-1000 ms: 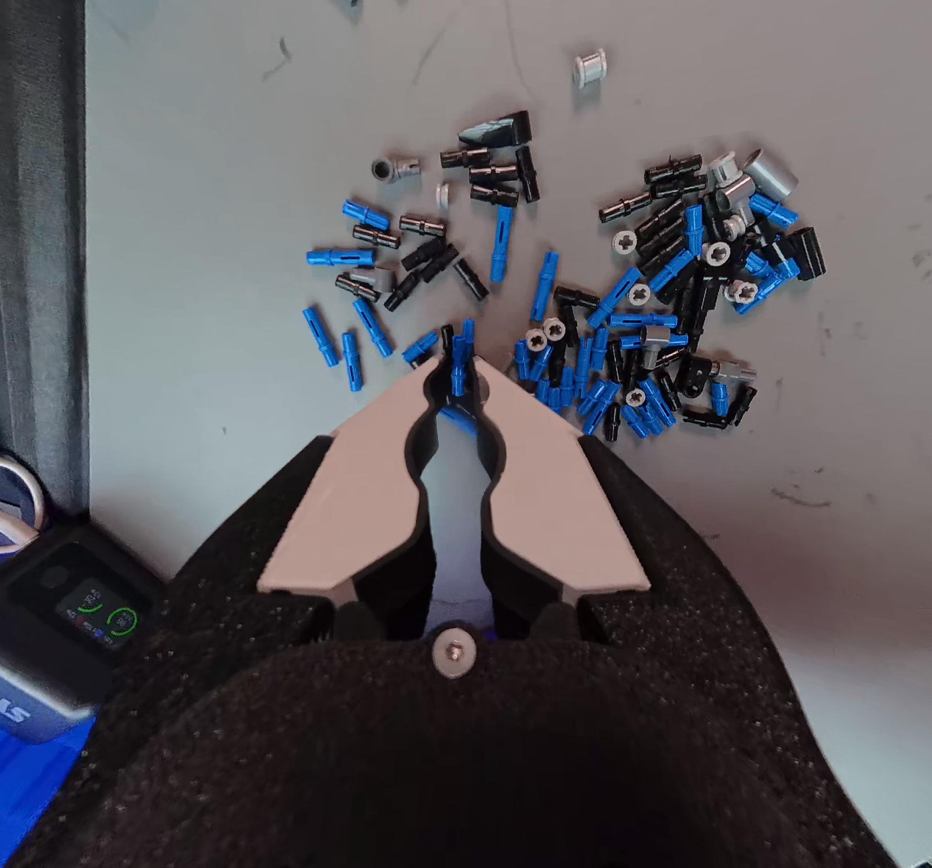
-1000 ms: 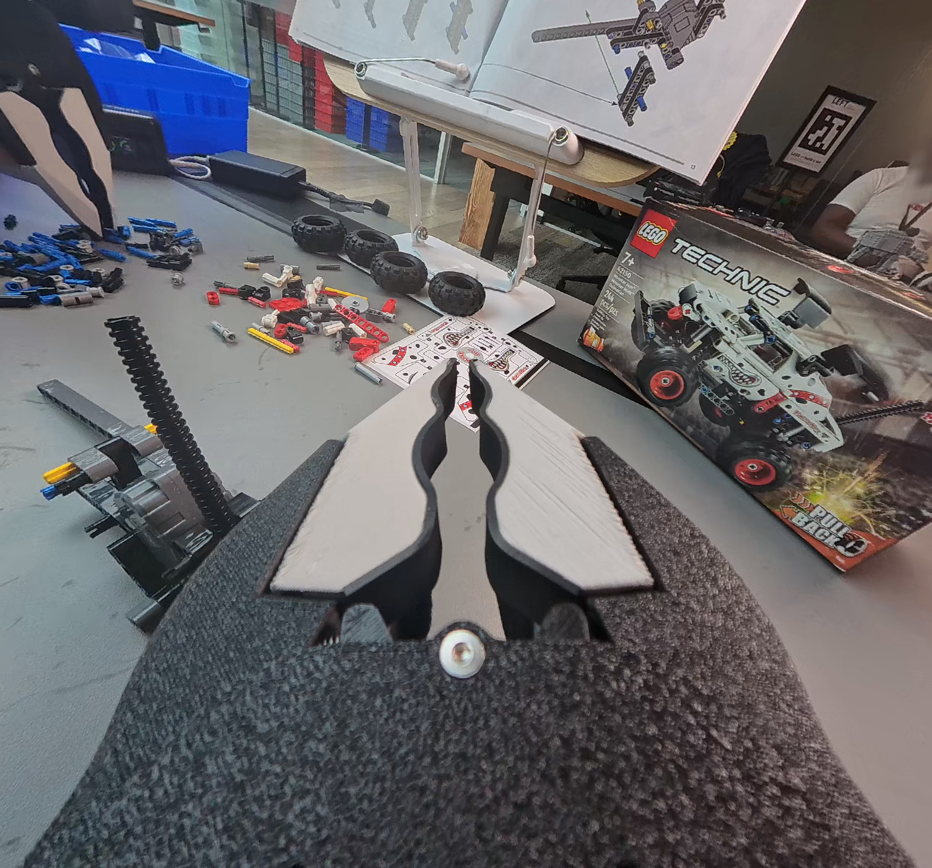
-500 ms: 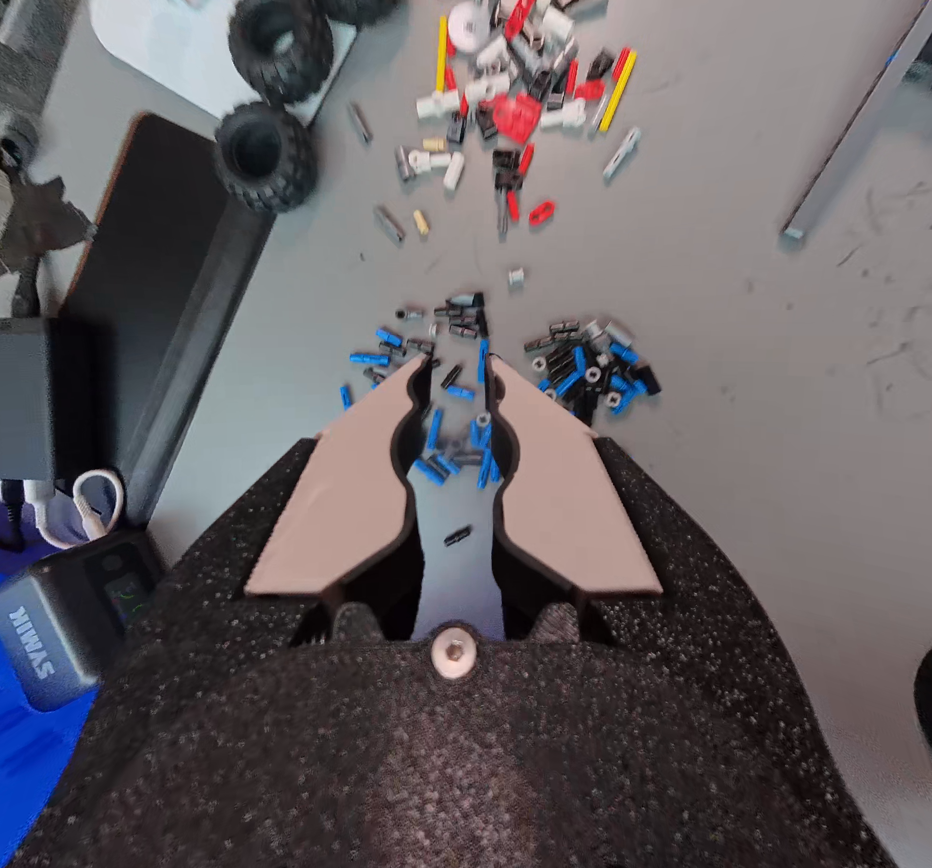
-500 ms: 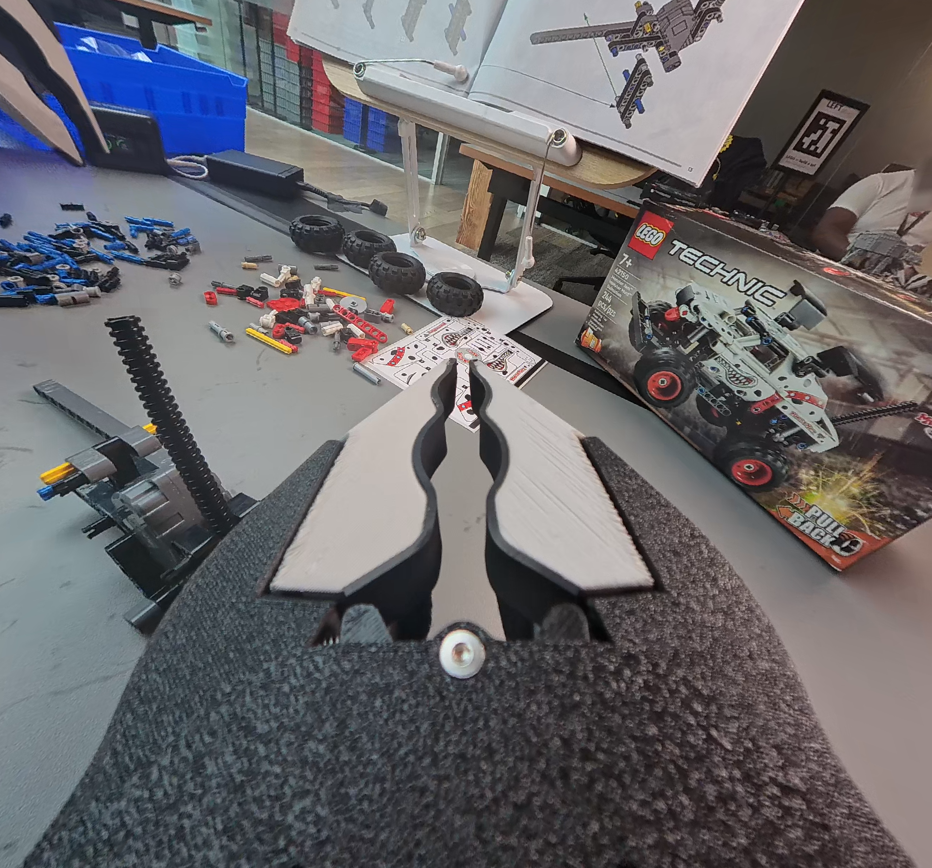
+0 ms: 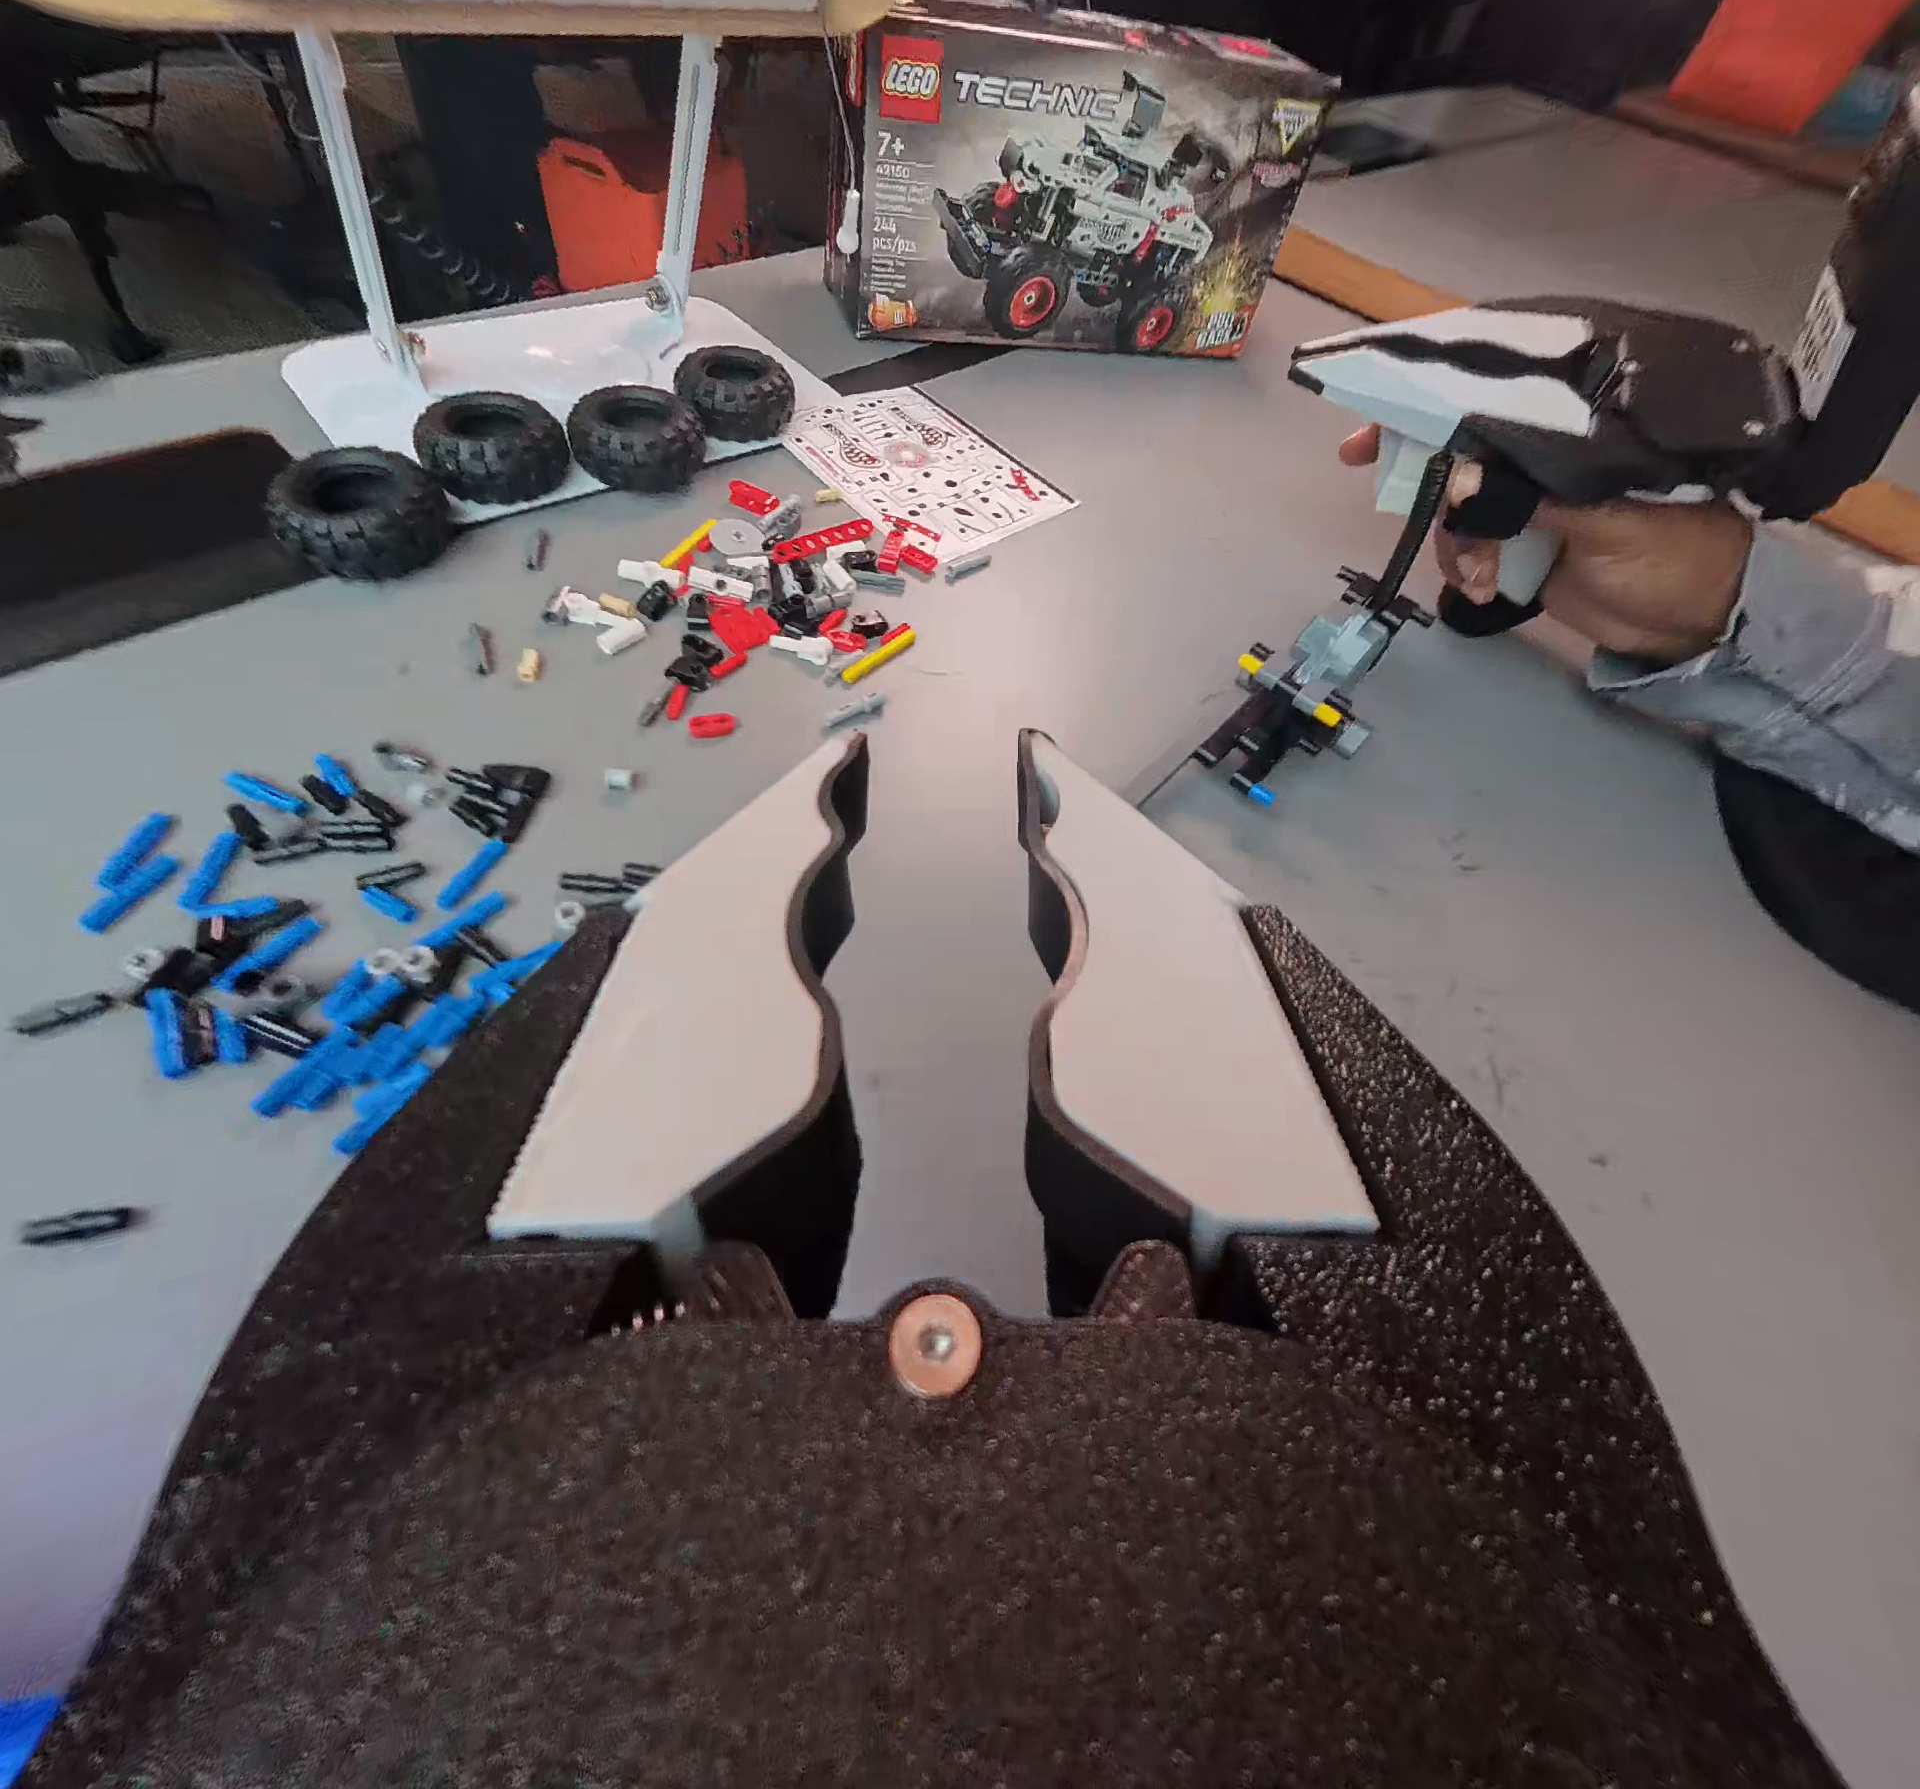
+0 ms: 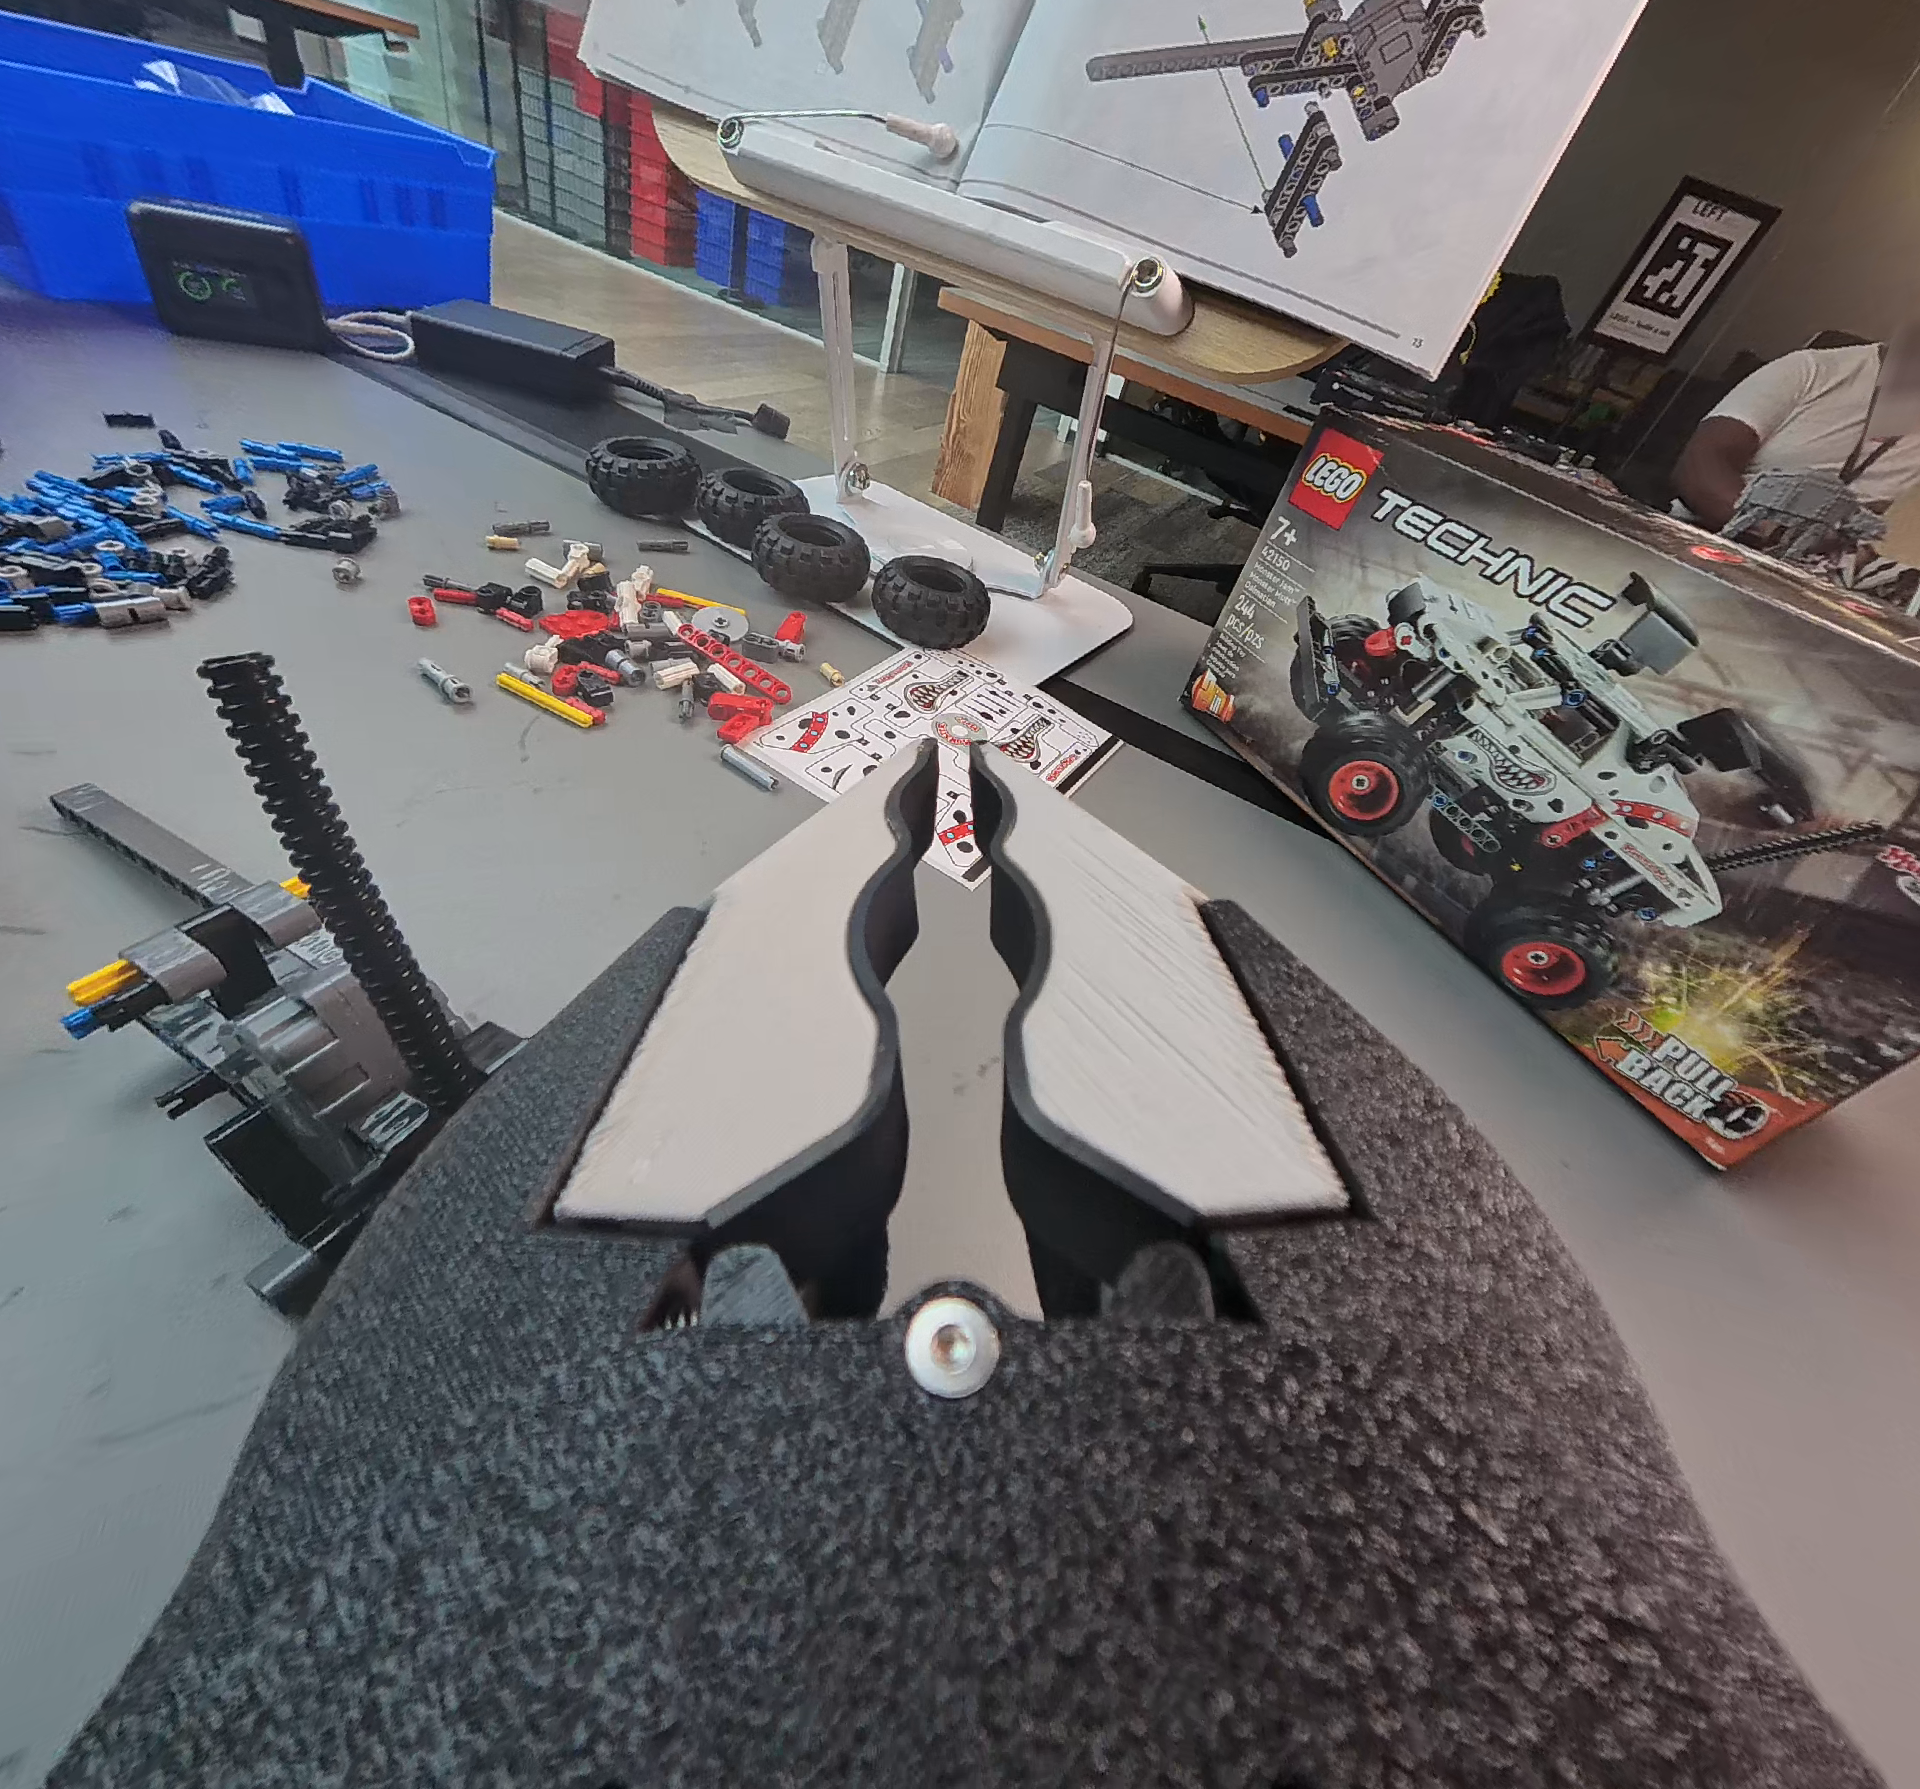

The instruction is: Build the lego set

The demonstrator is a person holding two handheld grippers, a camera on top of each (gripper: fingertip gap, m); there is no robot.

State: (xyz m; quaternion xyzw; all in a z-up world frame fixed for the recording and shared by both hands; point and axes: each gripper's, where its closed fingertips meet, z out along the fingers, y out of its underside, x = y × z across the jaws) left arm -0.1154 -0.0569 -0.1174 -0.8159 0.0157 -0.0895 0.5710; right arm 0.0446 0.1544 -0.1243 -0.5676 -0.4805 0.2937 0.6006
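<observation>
Lego set parts are noted spread over the grey worktop (image 6: 520, 835); nothing is held.

- Set box (image 6: 1621, 783): stood closed at the far right of the worktop. Contents cannot be seen. A blue bin (image 6: 239, 150) is seen beyond the worktop's far left edge; its contents cannot be made out.
- Instruction booklet (image 6: 1091, 46): propped open on a white stand (image 6: 987, 253), above the parts.
- Partly built assembly (image 6: 270, 991): grey and black block with a long ribbed black strip rising from it and a flat beam lying out behind, set near the right gripper (image 6: 951, 763). Judged light and stiff, yet liable to shed pins if squeezed on the strip; the solid grey block is judged the safest place for a hold.
- Four black tyres (image 5: 561, 446): lined along the stand's base. Judged soft, grippy, easily pinched across the tread.
- Sticker sheet (image 5: 925, 472): flat, thin, judged awkward to lift off the surface.
- Red, white and yellow pieces (image 5: 769, 596): loose heap, mid-worktop.
- Blue and black pins (image 5: 301, 939): scattered at the left, just beside the left gripper (image 5: 940, 752). Judged tiny, hard, smooth and prone to rolling or twisting out; a grasp across the middle of the shaft is judged best.

Left gripper: jaws spread apart, empty, pointed over bare worktop. Right gripper: jaws nearly closed with a thin gap, nothing between them.
</observation>
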